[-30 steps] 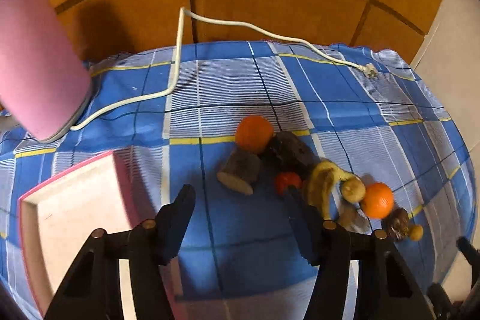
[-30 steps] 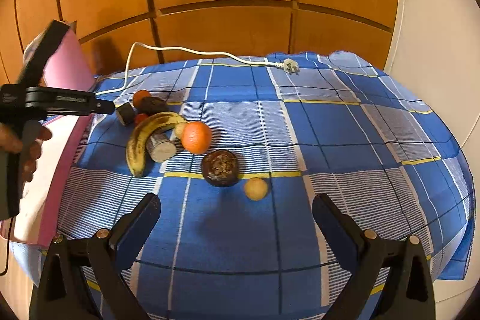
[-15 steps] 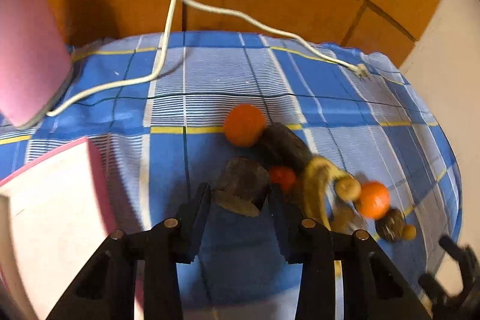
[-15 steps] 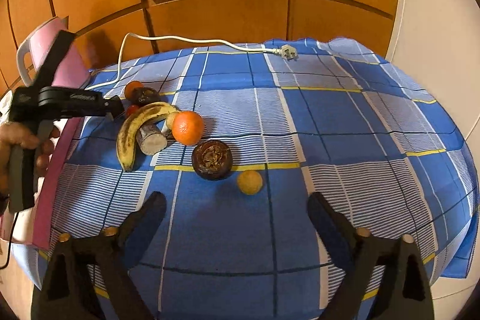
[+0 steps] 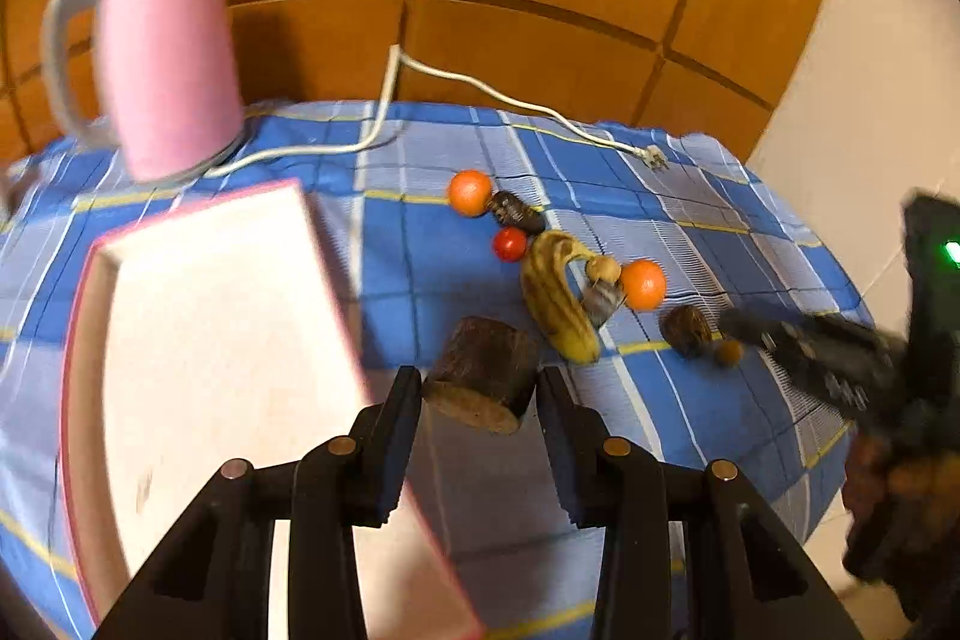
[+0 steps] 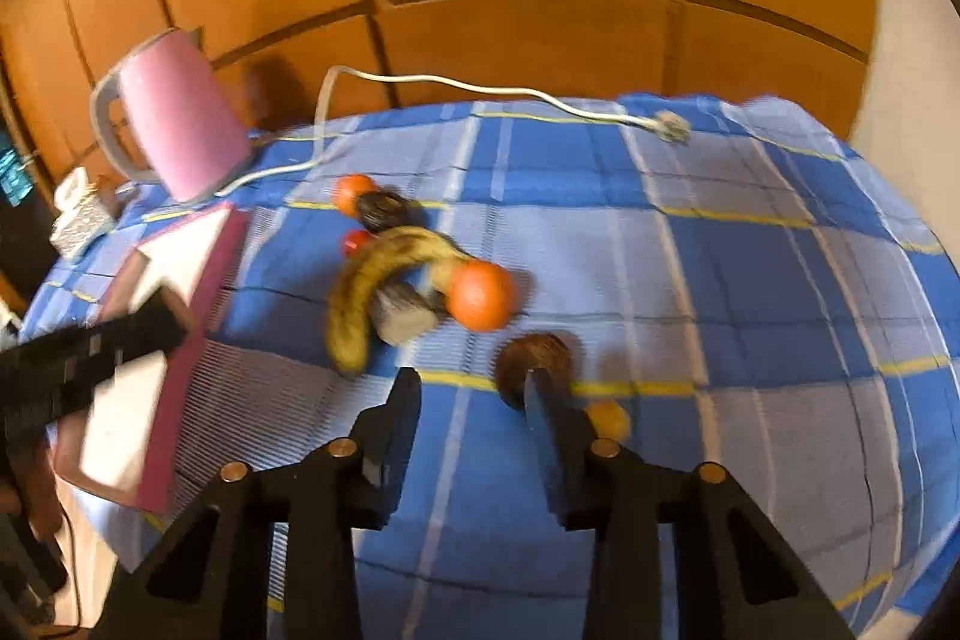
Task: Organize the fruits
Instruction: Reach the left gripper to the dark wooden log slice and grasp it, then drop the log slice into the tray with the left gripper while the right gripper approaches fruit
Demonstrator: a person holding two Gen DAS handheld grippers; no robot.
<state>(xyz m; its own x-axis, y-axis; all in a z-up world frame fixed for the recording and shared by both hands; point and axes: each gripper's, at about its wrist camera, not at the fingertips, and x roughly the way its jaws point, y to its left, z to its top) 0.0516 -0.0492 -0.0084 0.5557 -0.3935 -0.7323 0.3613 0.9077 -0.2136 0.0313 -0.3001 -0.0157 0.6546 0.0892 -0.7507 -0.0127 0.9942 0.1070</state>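
1. Your left gripper (image 5: 478, 388) points down at a slant over the counter. Its fingers have just been closing and now clamp a dark brown chunk (image 5: 483, 370), one pad on each side.
2. The chunk is stubby, with rough dark skin and a paler cut face turned toward the camera. It sits between the fingertips, clear of the blue checked cloth (image 5: 432, 268).
3. Just left of your left finger lies the tray (image 5: 198, 316), white inside with a pink rim. Its near corner passes under that finger.
4. Ahead of the left fingers and a little right lies the banana (image 5: 555, 304), yellow with brown streaks. An orange (image 5: 642, 284) sits just right of it, and a small red fruit (image 5: 510, 244) lies beyond it.
5. Farther ahead a second orange (image 5: 470, 192) touches a dark oblong fruit (image 5: 516, 211).
6. Your right gripper (image 6: 471, 382) also tilts down toward the cloth. Its fingers have just been closing and now stand a narrow gap apart, with only cloth showing between them.
7. The tip of your right finger overlaps a round brown fruit (image 6: 534, 352). Whether it touches the fruit cannot be told. A small yellow fruit (image 6: 609, 418) lies just right of that finger.
8. Ahead of the right fingers lie the banana, a grey-faced cut piece (image 6: 402, 316) beside it, and the nearer orange.
9. A pink kettle (image 5: 168, 64) stands far ahead-left of both grippers. Its white cord (image 5: 480, 85) trails across the back of the cloth.
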